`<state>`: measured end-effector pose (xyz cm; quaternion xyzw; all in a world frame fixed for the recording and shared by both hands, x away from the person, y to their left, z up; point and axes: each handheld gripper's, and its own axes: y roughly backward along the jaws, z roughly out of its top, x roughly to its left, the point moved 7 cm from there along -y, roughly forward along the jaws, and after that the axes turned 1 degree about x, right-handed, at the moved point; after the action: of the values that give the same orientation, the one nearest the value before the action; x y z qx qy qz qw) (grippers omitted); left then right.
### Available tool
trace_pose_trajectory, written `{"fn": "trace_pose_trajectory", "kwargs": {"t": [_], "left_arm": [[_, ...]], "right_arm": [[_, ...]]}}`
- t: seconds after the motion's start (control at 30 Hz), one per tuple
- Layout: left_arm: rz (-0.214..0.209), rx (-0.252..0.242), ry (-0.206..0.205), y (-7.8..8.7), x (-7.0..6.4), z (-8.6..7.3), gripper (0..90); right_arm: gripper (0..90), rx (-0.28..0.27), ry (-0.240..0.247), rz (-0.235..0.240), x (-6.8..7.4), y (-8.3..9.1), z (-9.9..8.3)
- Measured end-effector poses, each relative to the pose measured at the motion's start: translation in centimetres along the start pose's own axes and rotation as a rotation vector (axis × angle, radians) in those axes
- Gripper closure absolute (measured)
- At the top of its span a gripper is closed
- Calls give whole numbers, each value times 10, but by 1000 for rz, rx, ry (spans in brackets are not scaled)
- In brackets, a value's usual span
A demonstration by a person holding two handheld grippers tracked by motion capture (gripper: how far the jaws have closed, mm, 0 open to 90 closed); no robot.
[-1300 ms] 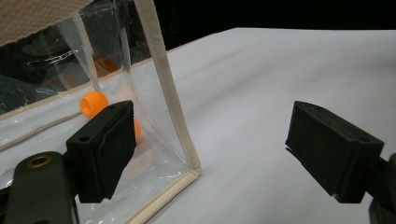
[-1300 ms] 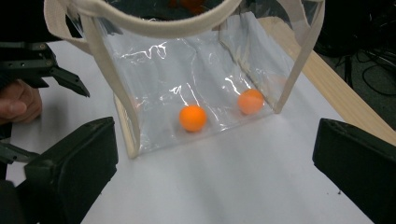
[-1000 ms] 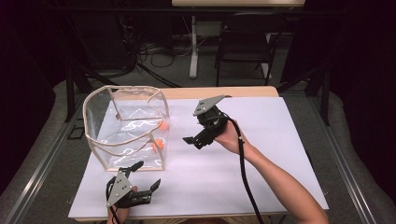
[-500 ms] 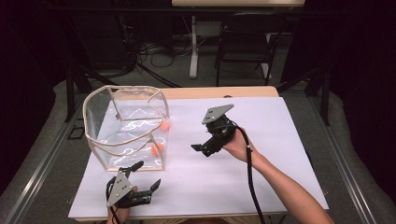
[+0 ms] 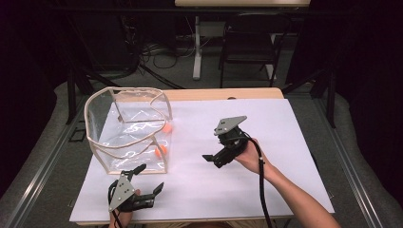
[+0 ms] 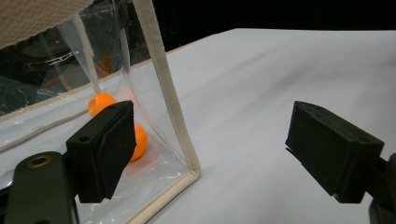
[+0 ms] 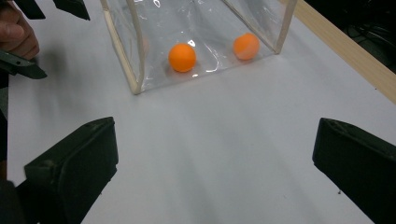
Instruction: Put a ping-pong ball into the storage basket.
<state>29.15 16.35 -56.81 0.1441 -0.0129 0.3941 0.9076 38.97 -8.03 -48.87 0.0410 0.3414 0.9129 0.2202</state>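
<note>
Since a second ago my right hand-held gripper [image 5: 215, 158] has backed away from the clear bag [image 5: 128, 130], jaws wide, empty. Left hand-held gripper [image 5: 148, 179] sits wide by the bag's near corner. Both orange balls [image 7: 182, 57] are inside (looks like drop-off's done). Bag stands upright on the desk [image 5: 285, 142], mouth up, its long axis running away from me. Next, probably closing it.

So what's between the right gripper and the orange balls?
In the right gripper view, bare white table, then the clear bag's wall; both orange balls sit inside.
</note>
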Motion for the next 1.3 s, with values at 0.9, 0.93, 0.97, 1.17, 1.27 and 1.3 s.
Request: {"fn": "trace_pose_trajectory", "kwargs": {"t": [0.9,0.93,0.97,1.17,1.27,1.3], "left_arm": [[-2,1,-1,-1,-1,0,158],[-2,1,-1,-1,-1,0,158],[-3,2,-1,-1,-1,0,158],[-2,2,0,-1,-1,0,158],[-4,2,0,-1,-1,0,158],[-3,4,-1,-2,-1,0,158]], "right_arm": [[1,25,-36,-40,11,20,-53],[0,23,-40,-41,11,21,-55],[0,25,-45,-44,11,23,-57],[0,20,-74,-57,9,29,-72],[1,20,-83,-57,9,30,-81],[1,17,-90,-55,9,30,-84]]}}
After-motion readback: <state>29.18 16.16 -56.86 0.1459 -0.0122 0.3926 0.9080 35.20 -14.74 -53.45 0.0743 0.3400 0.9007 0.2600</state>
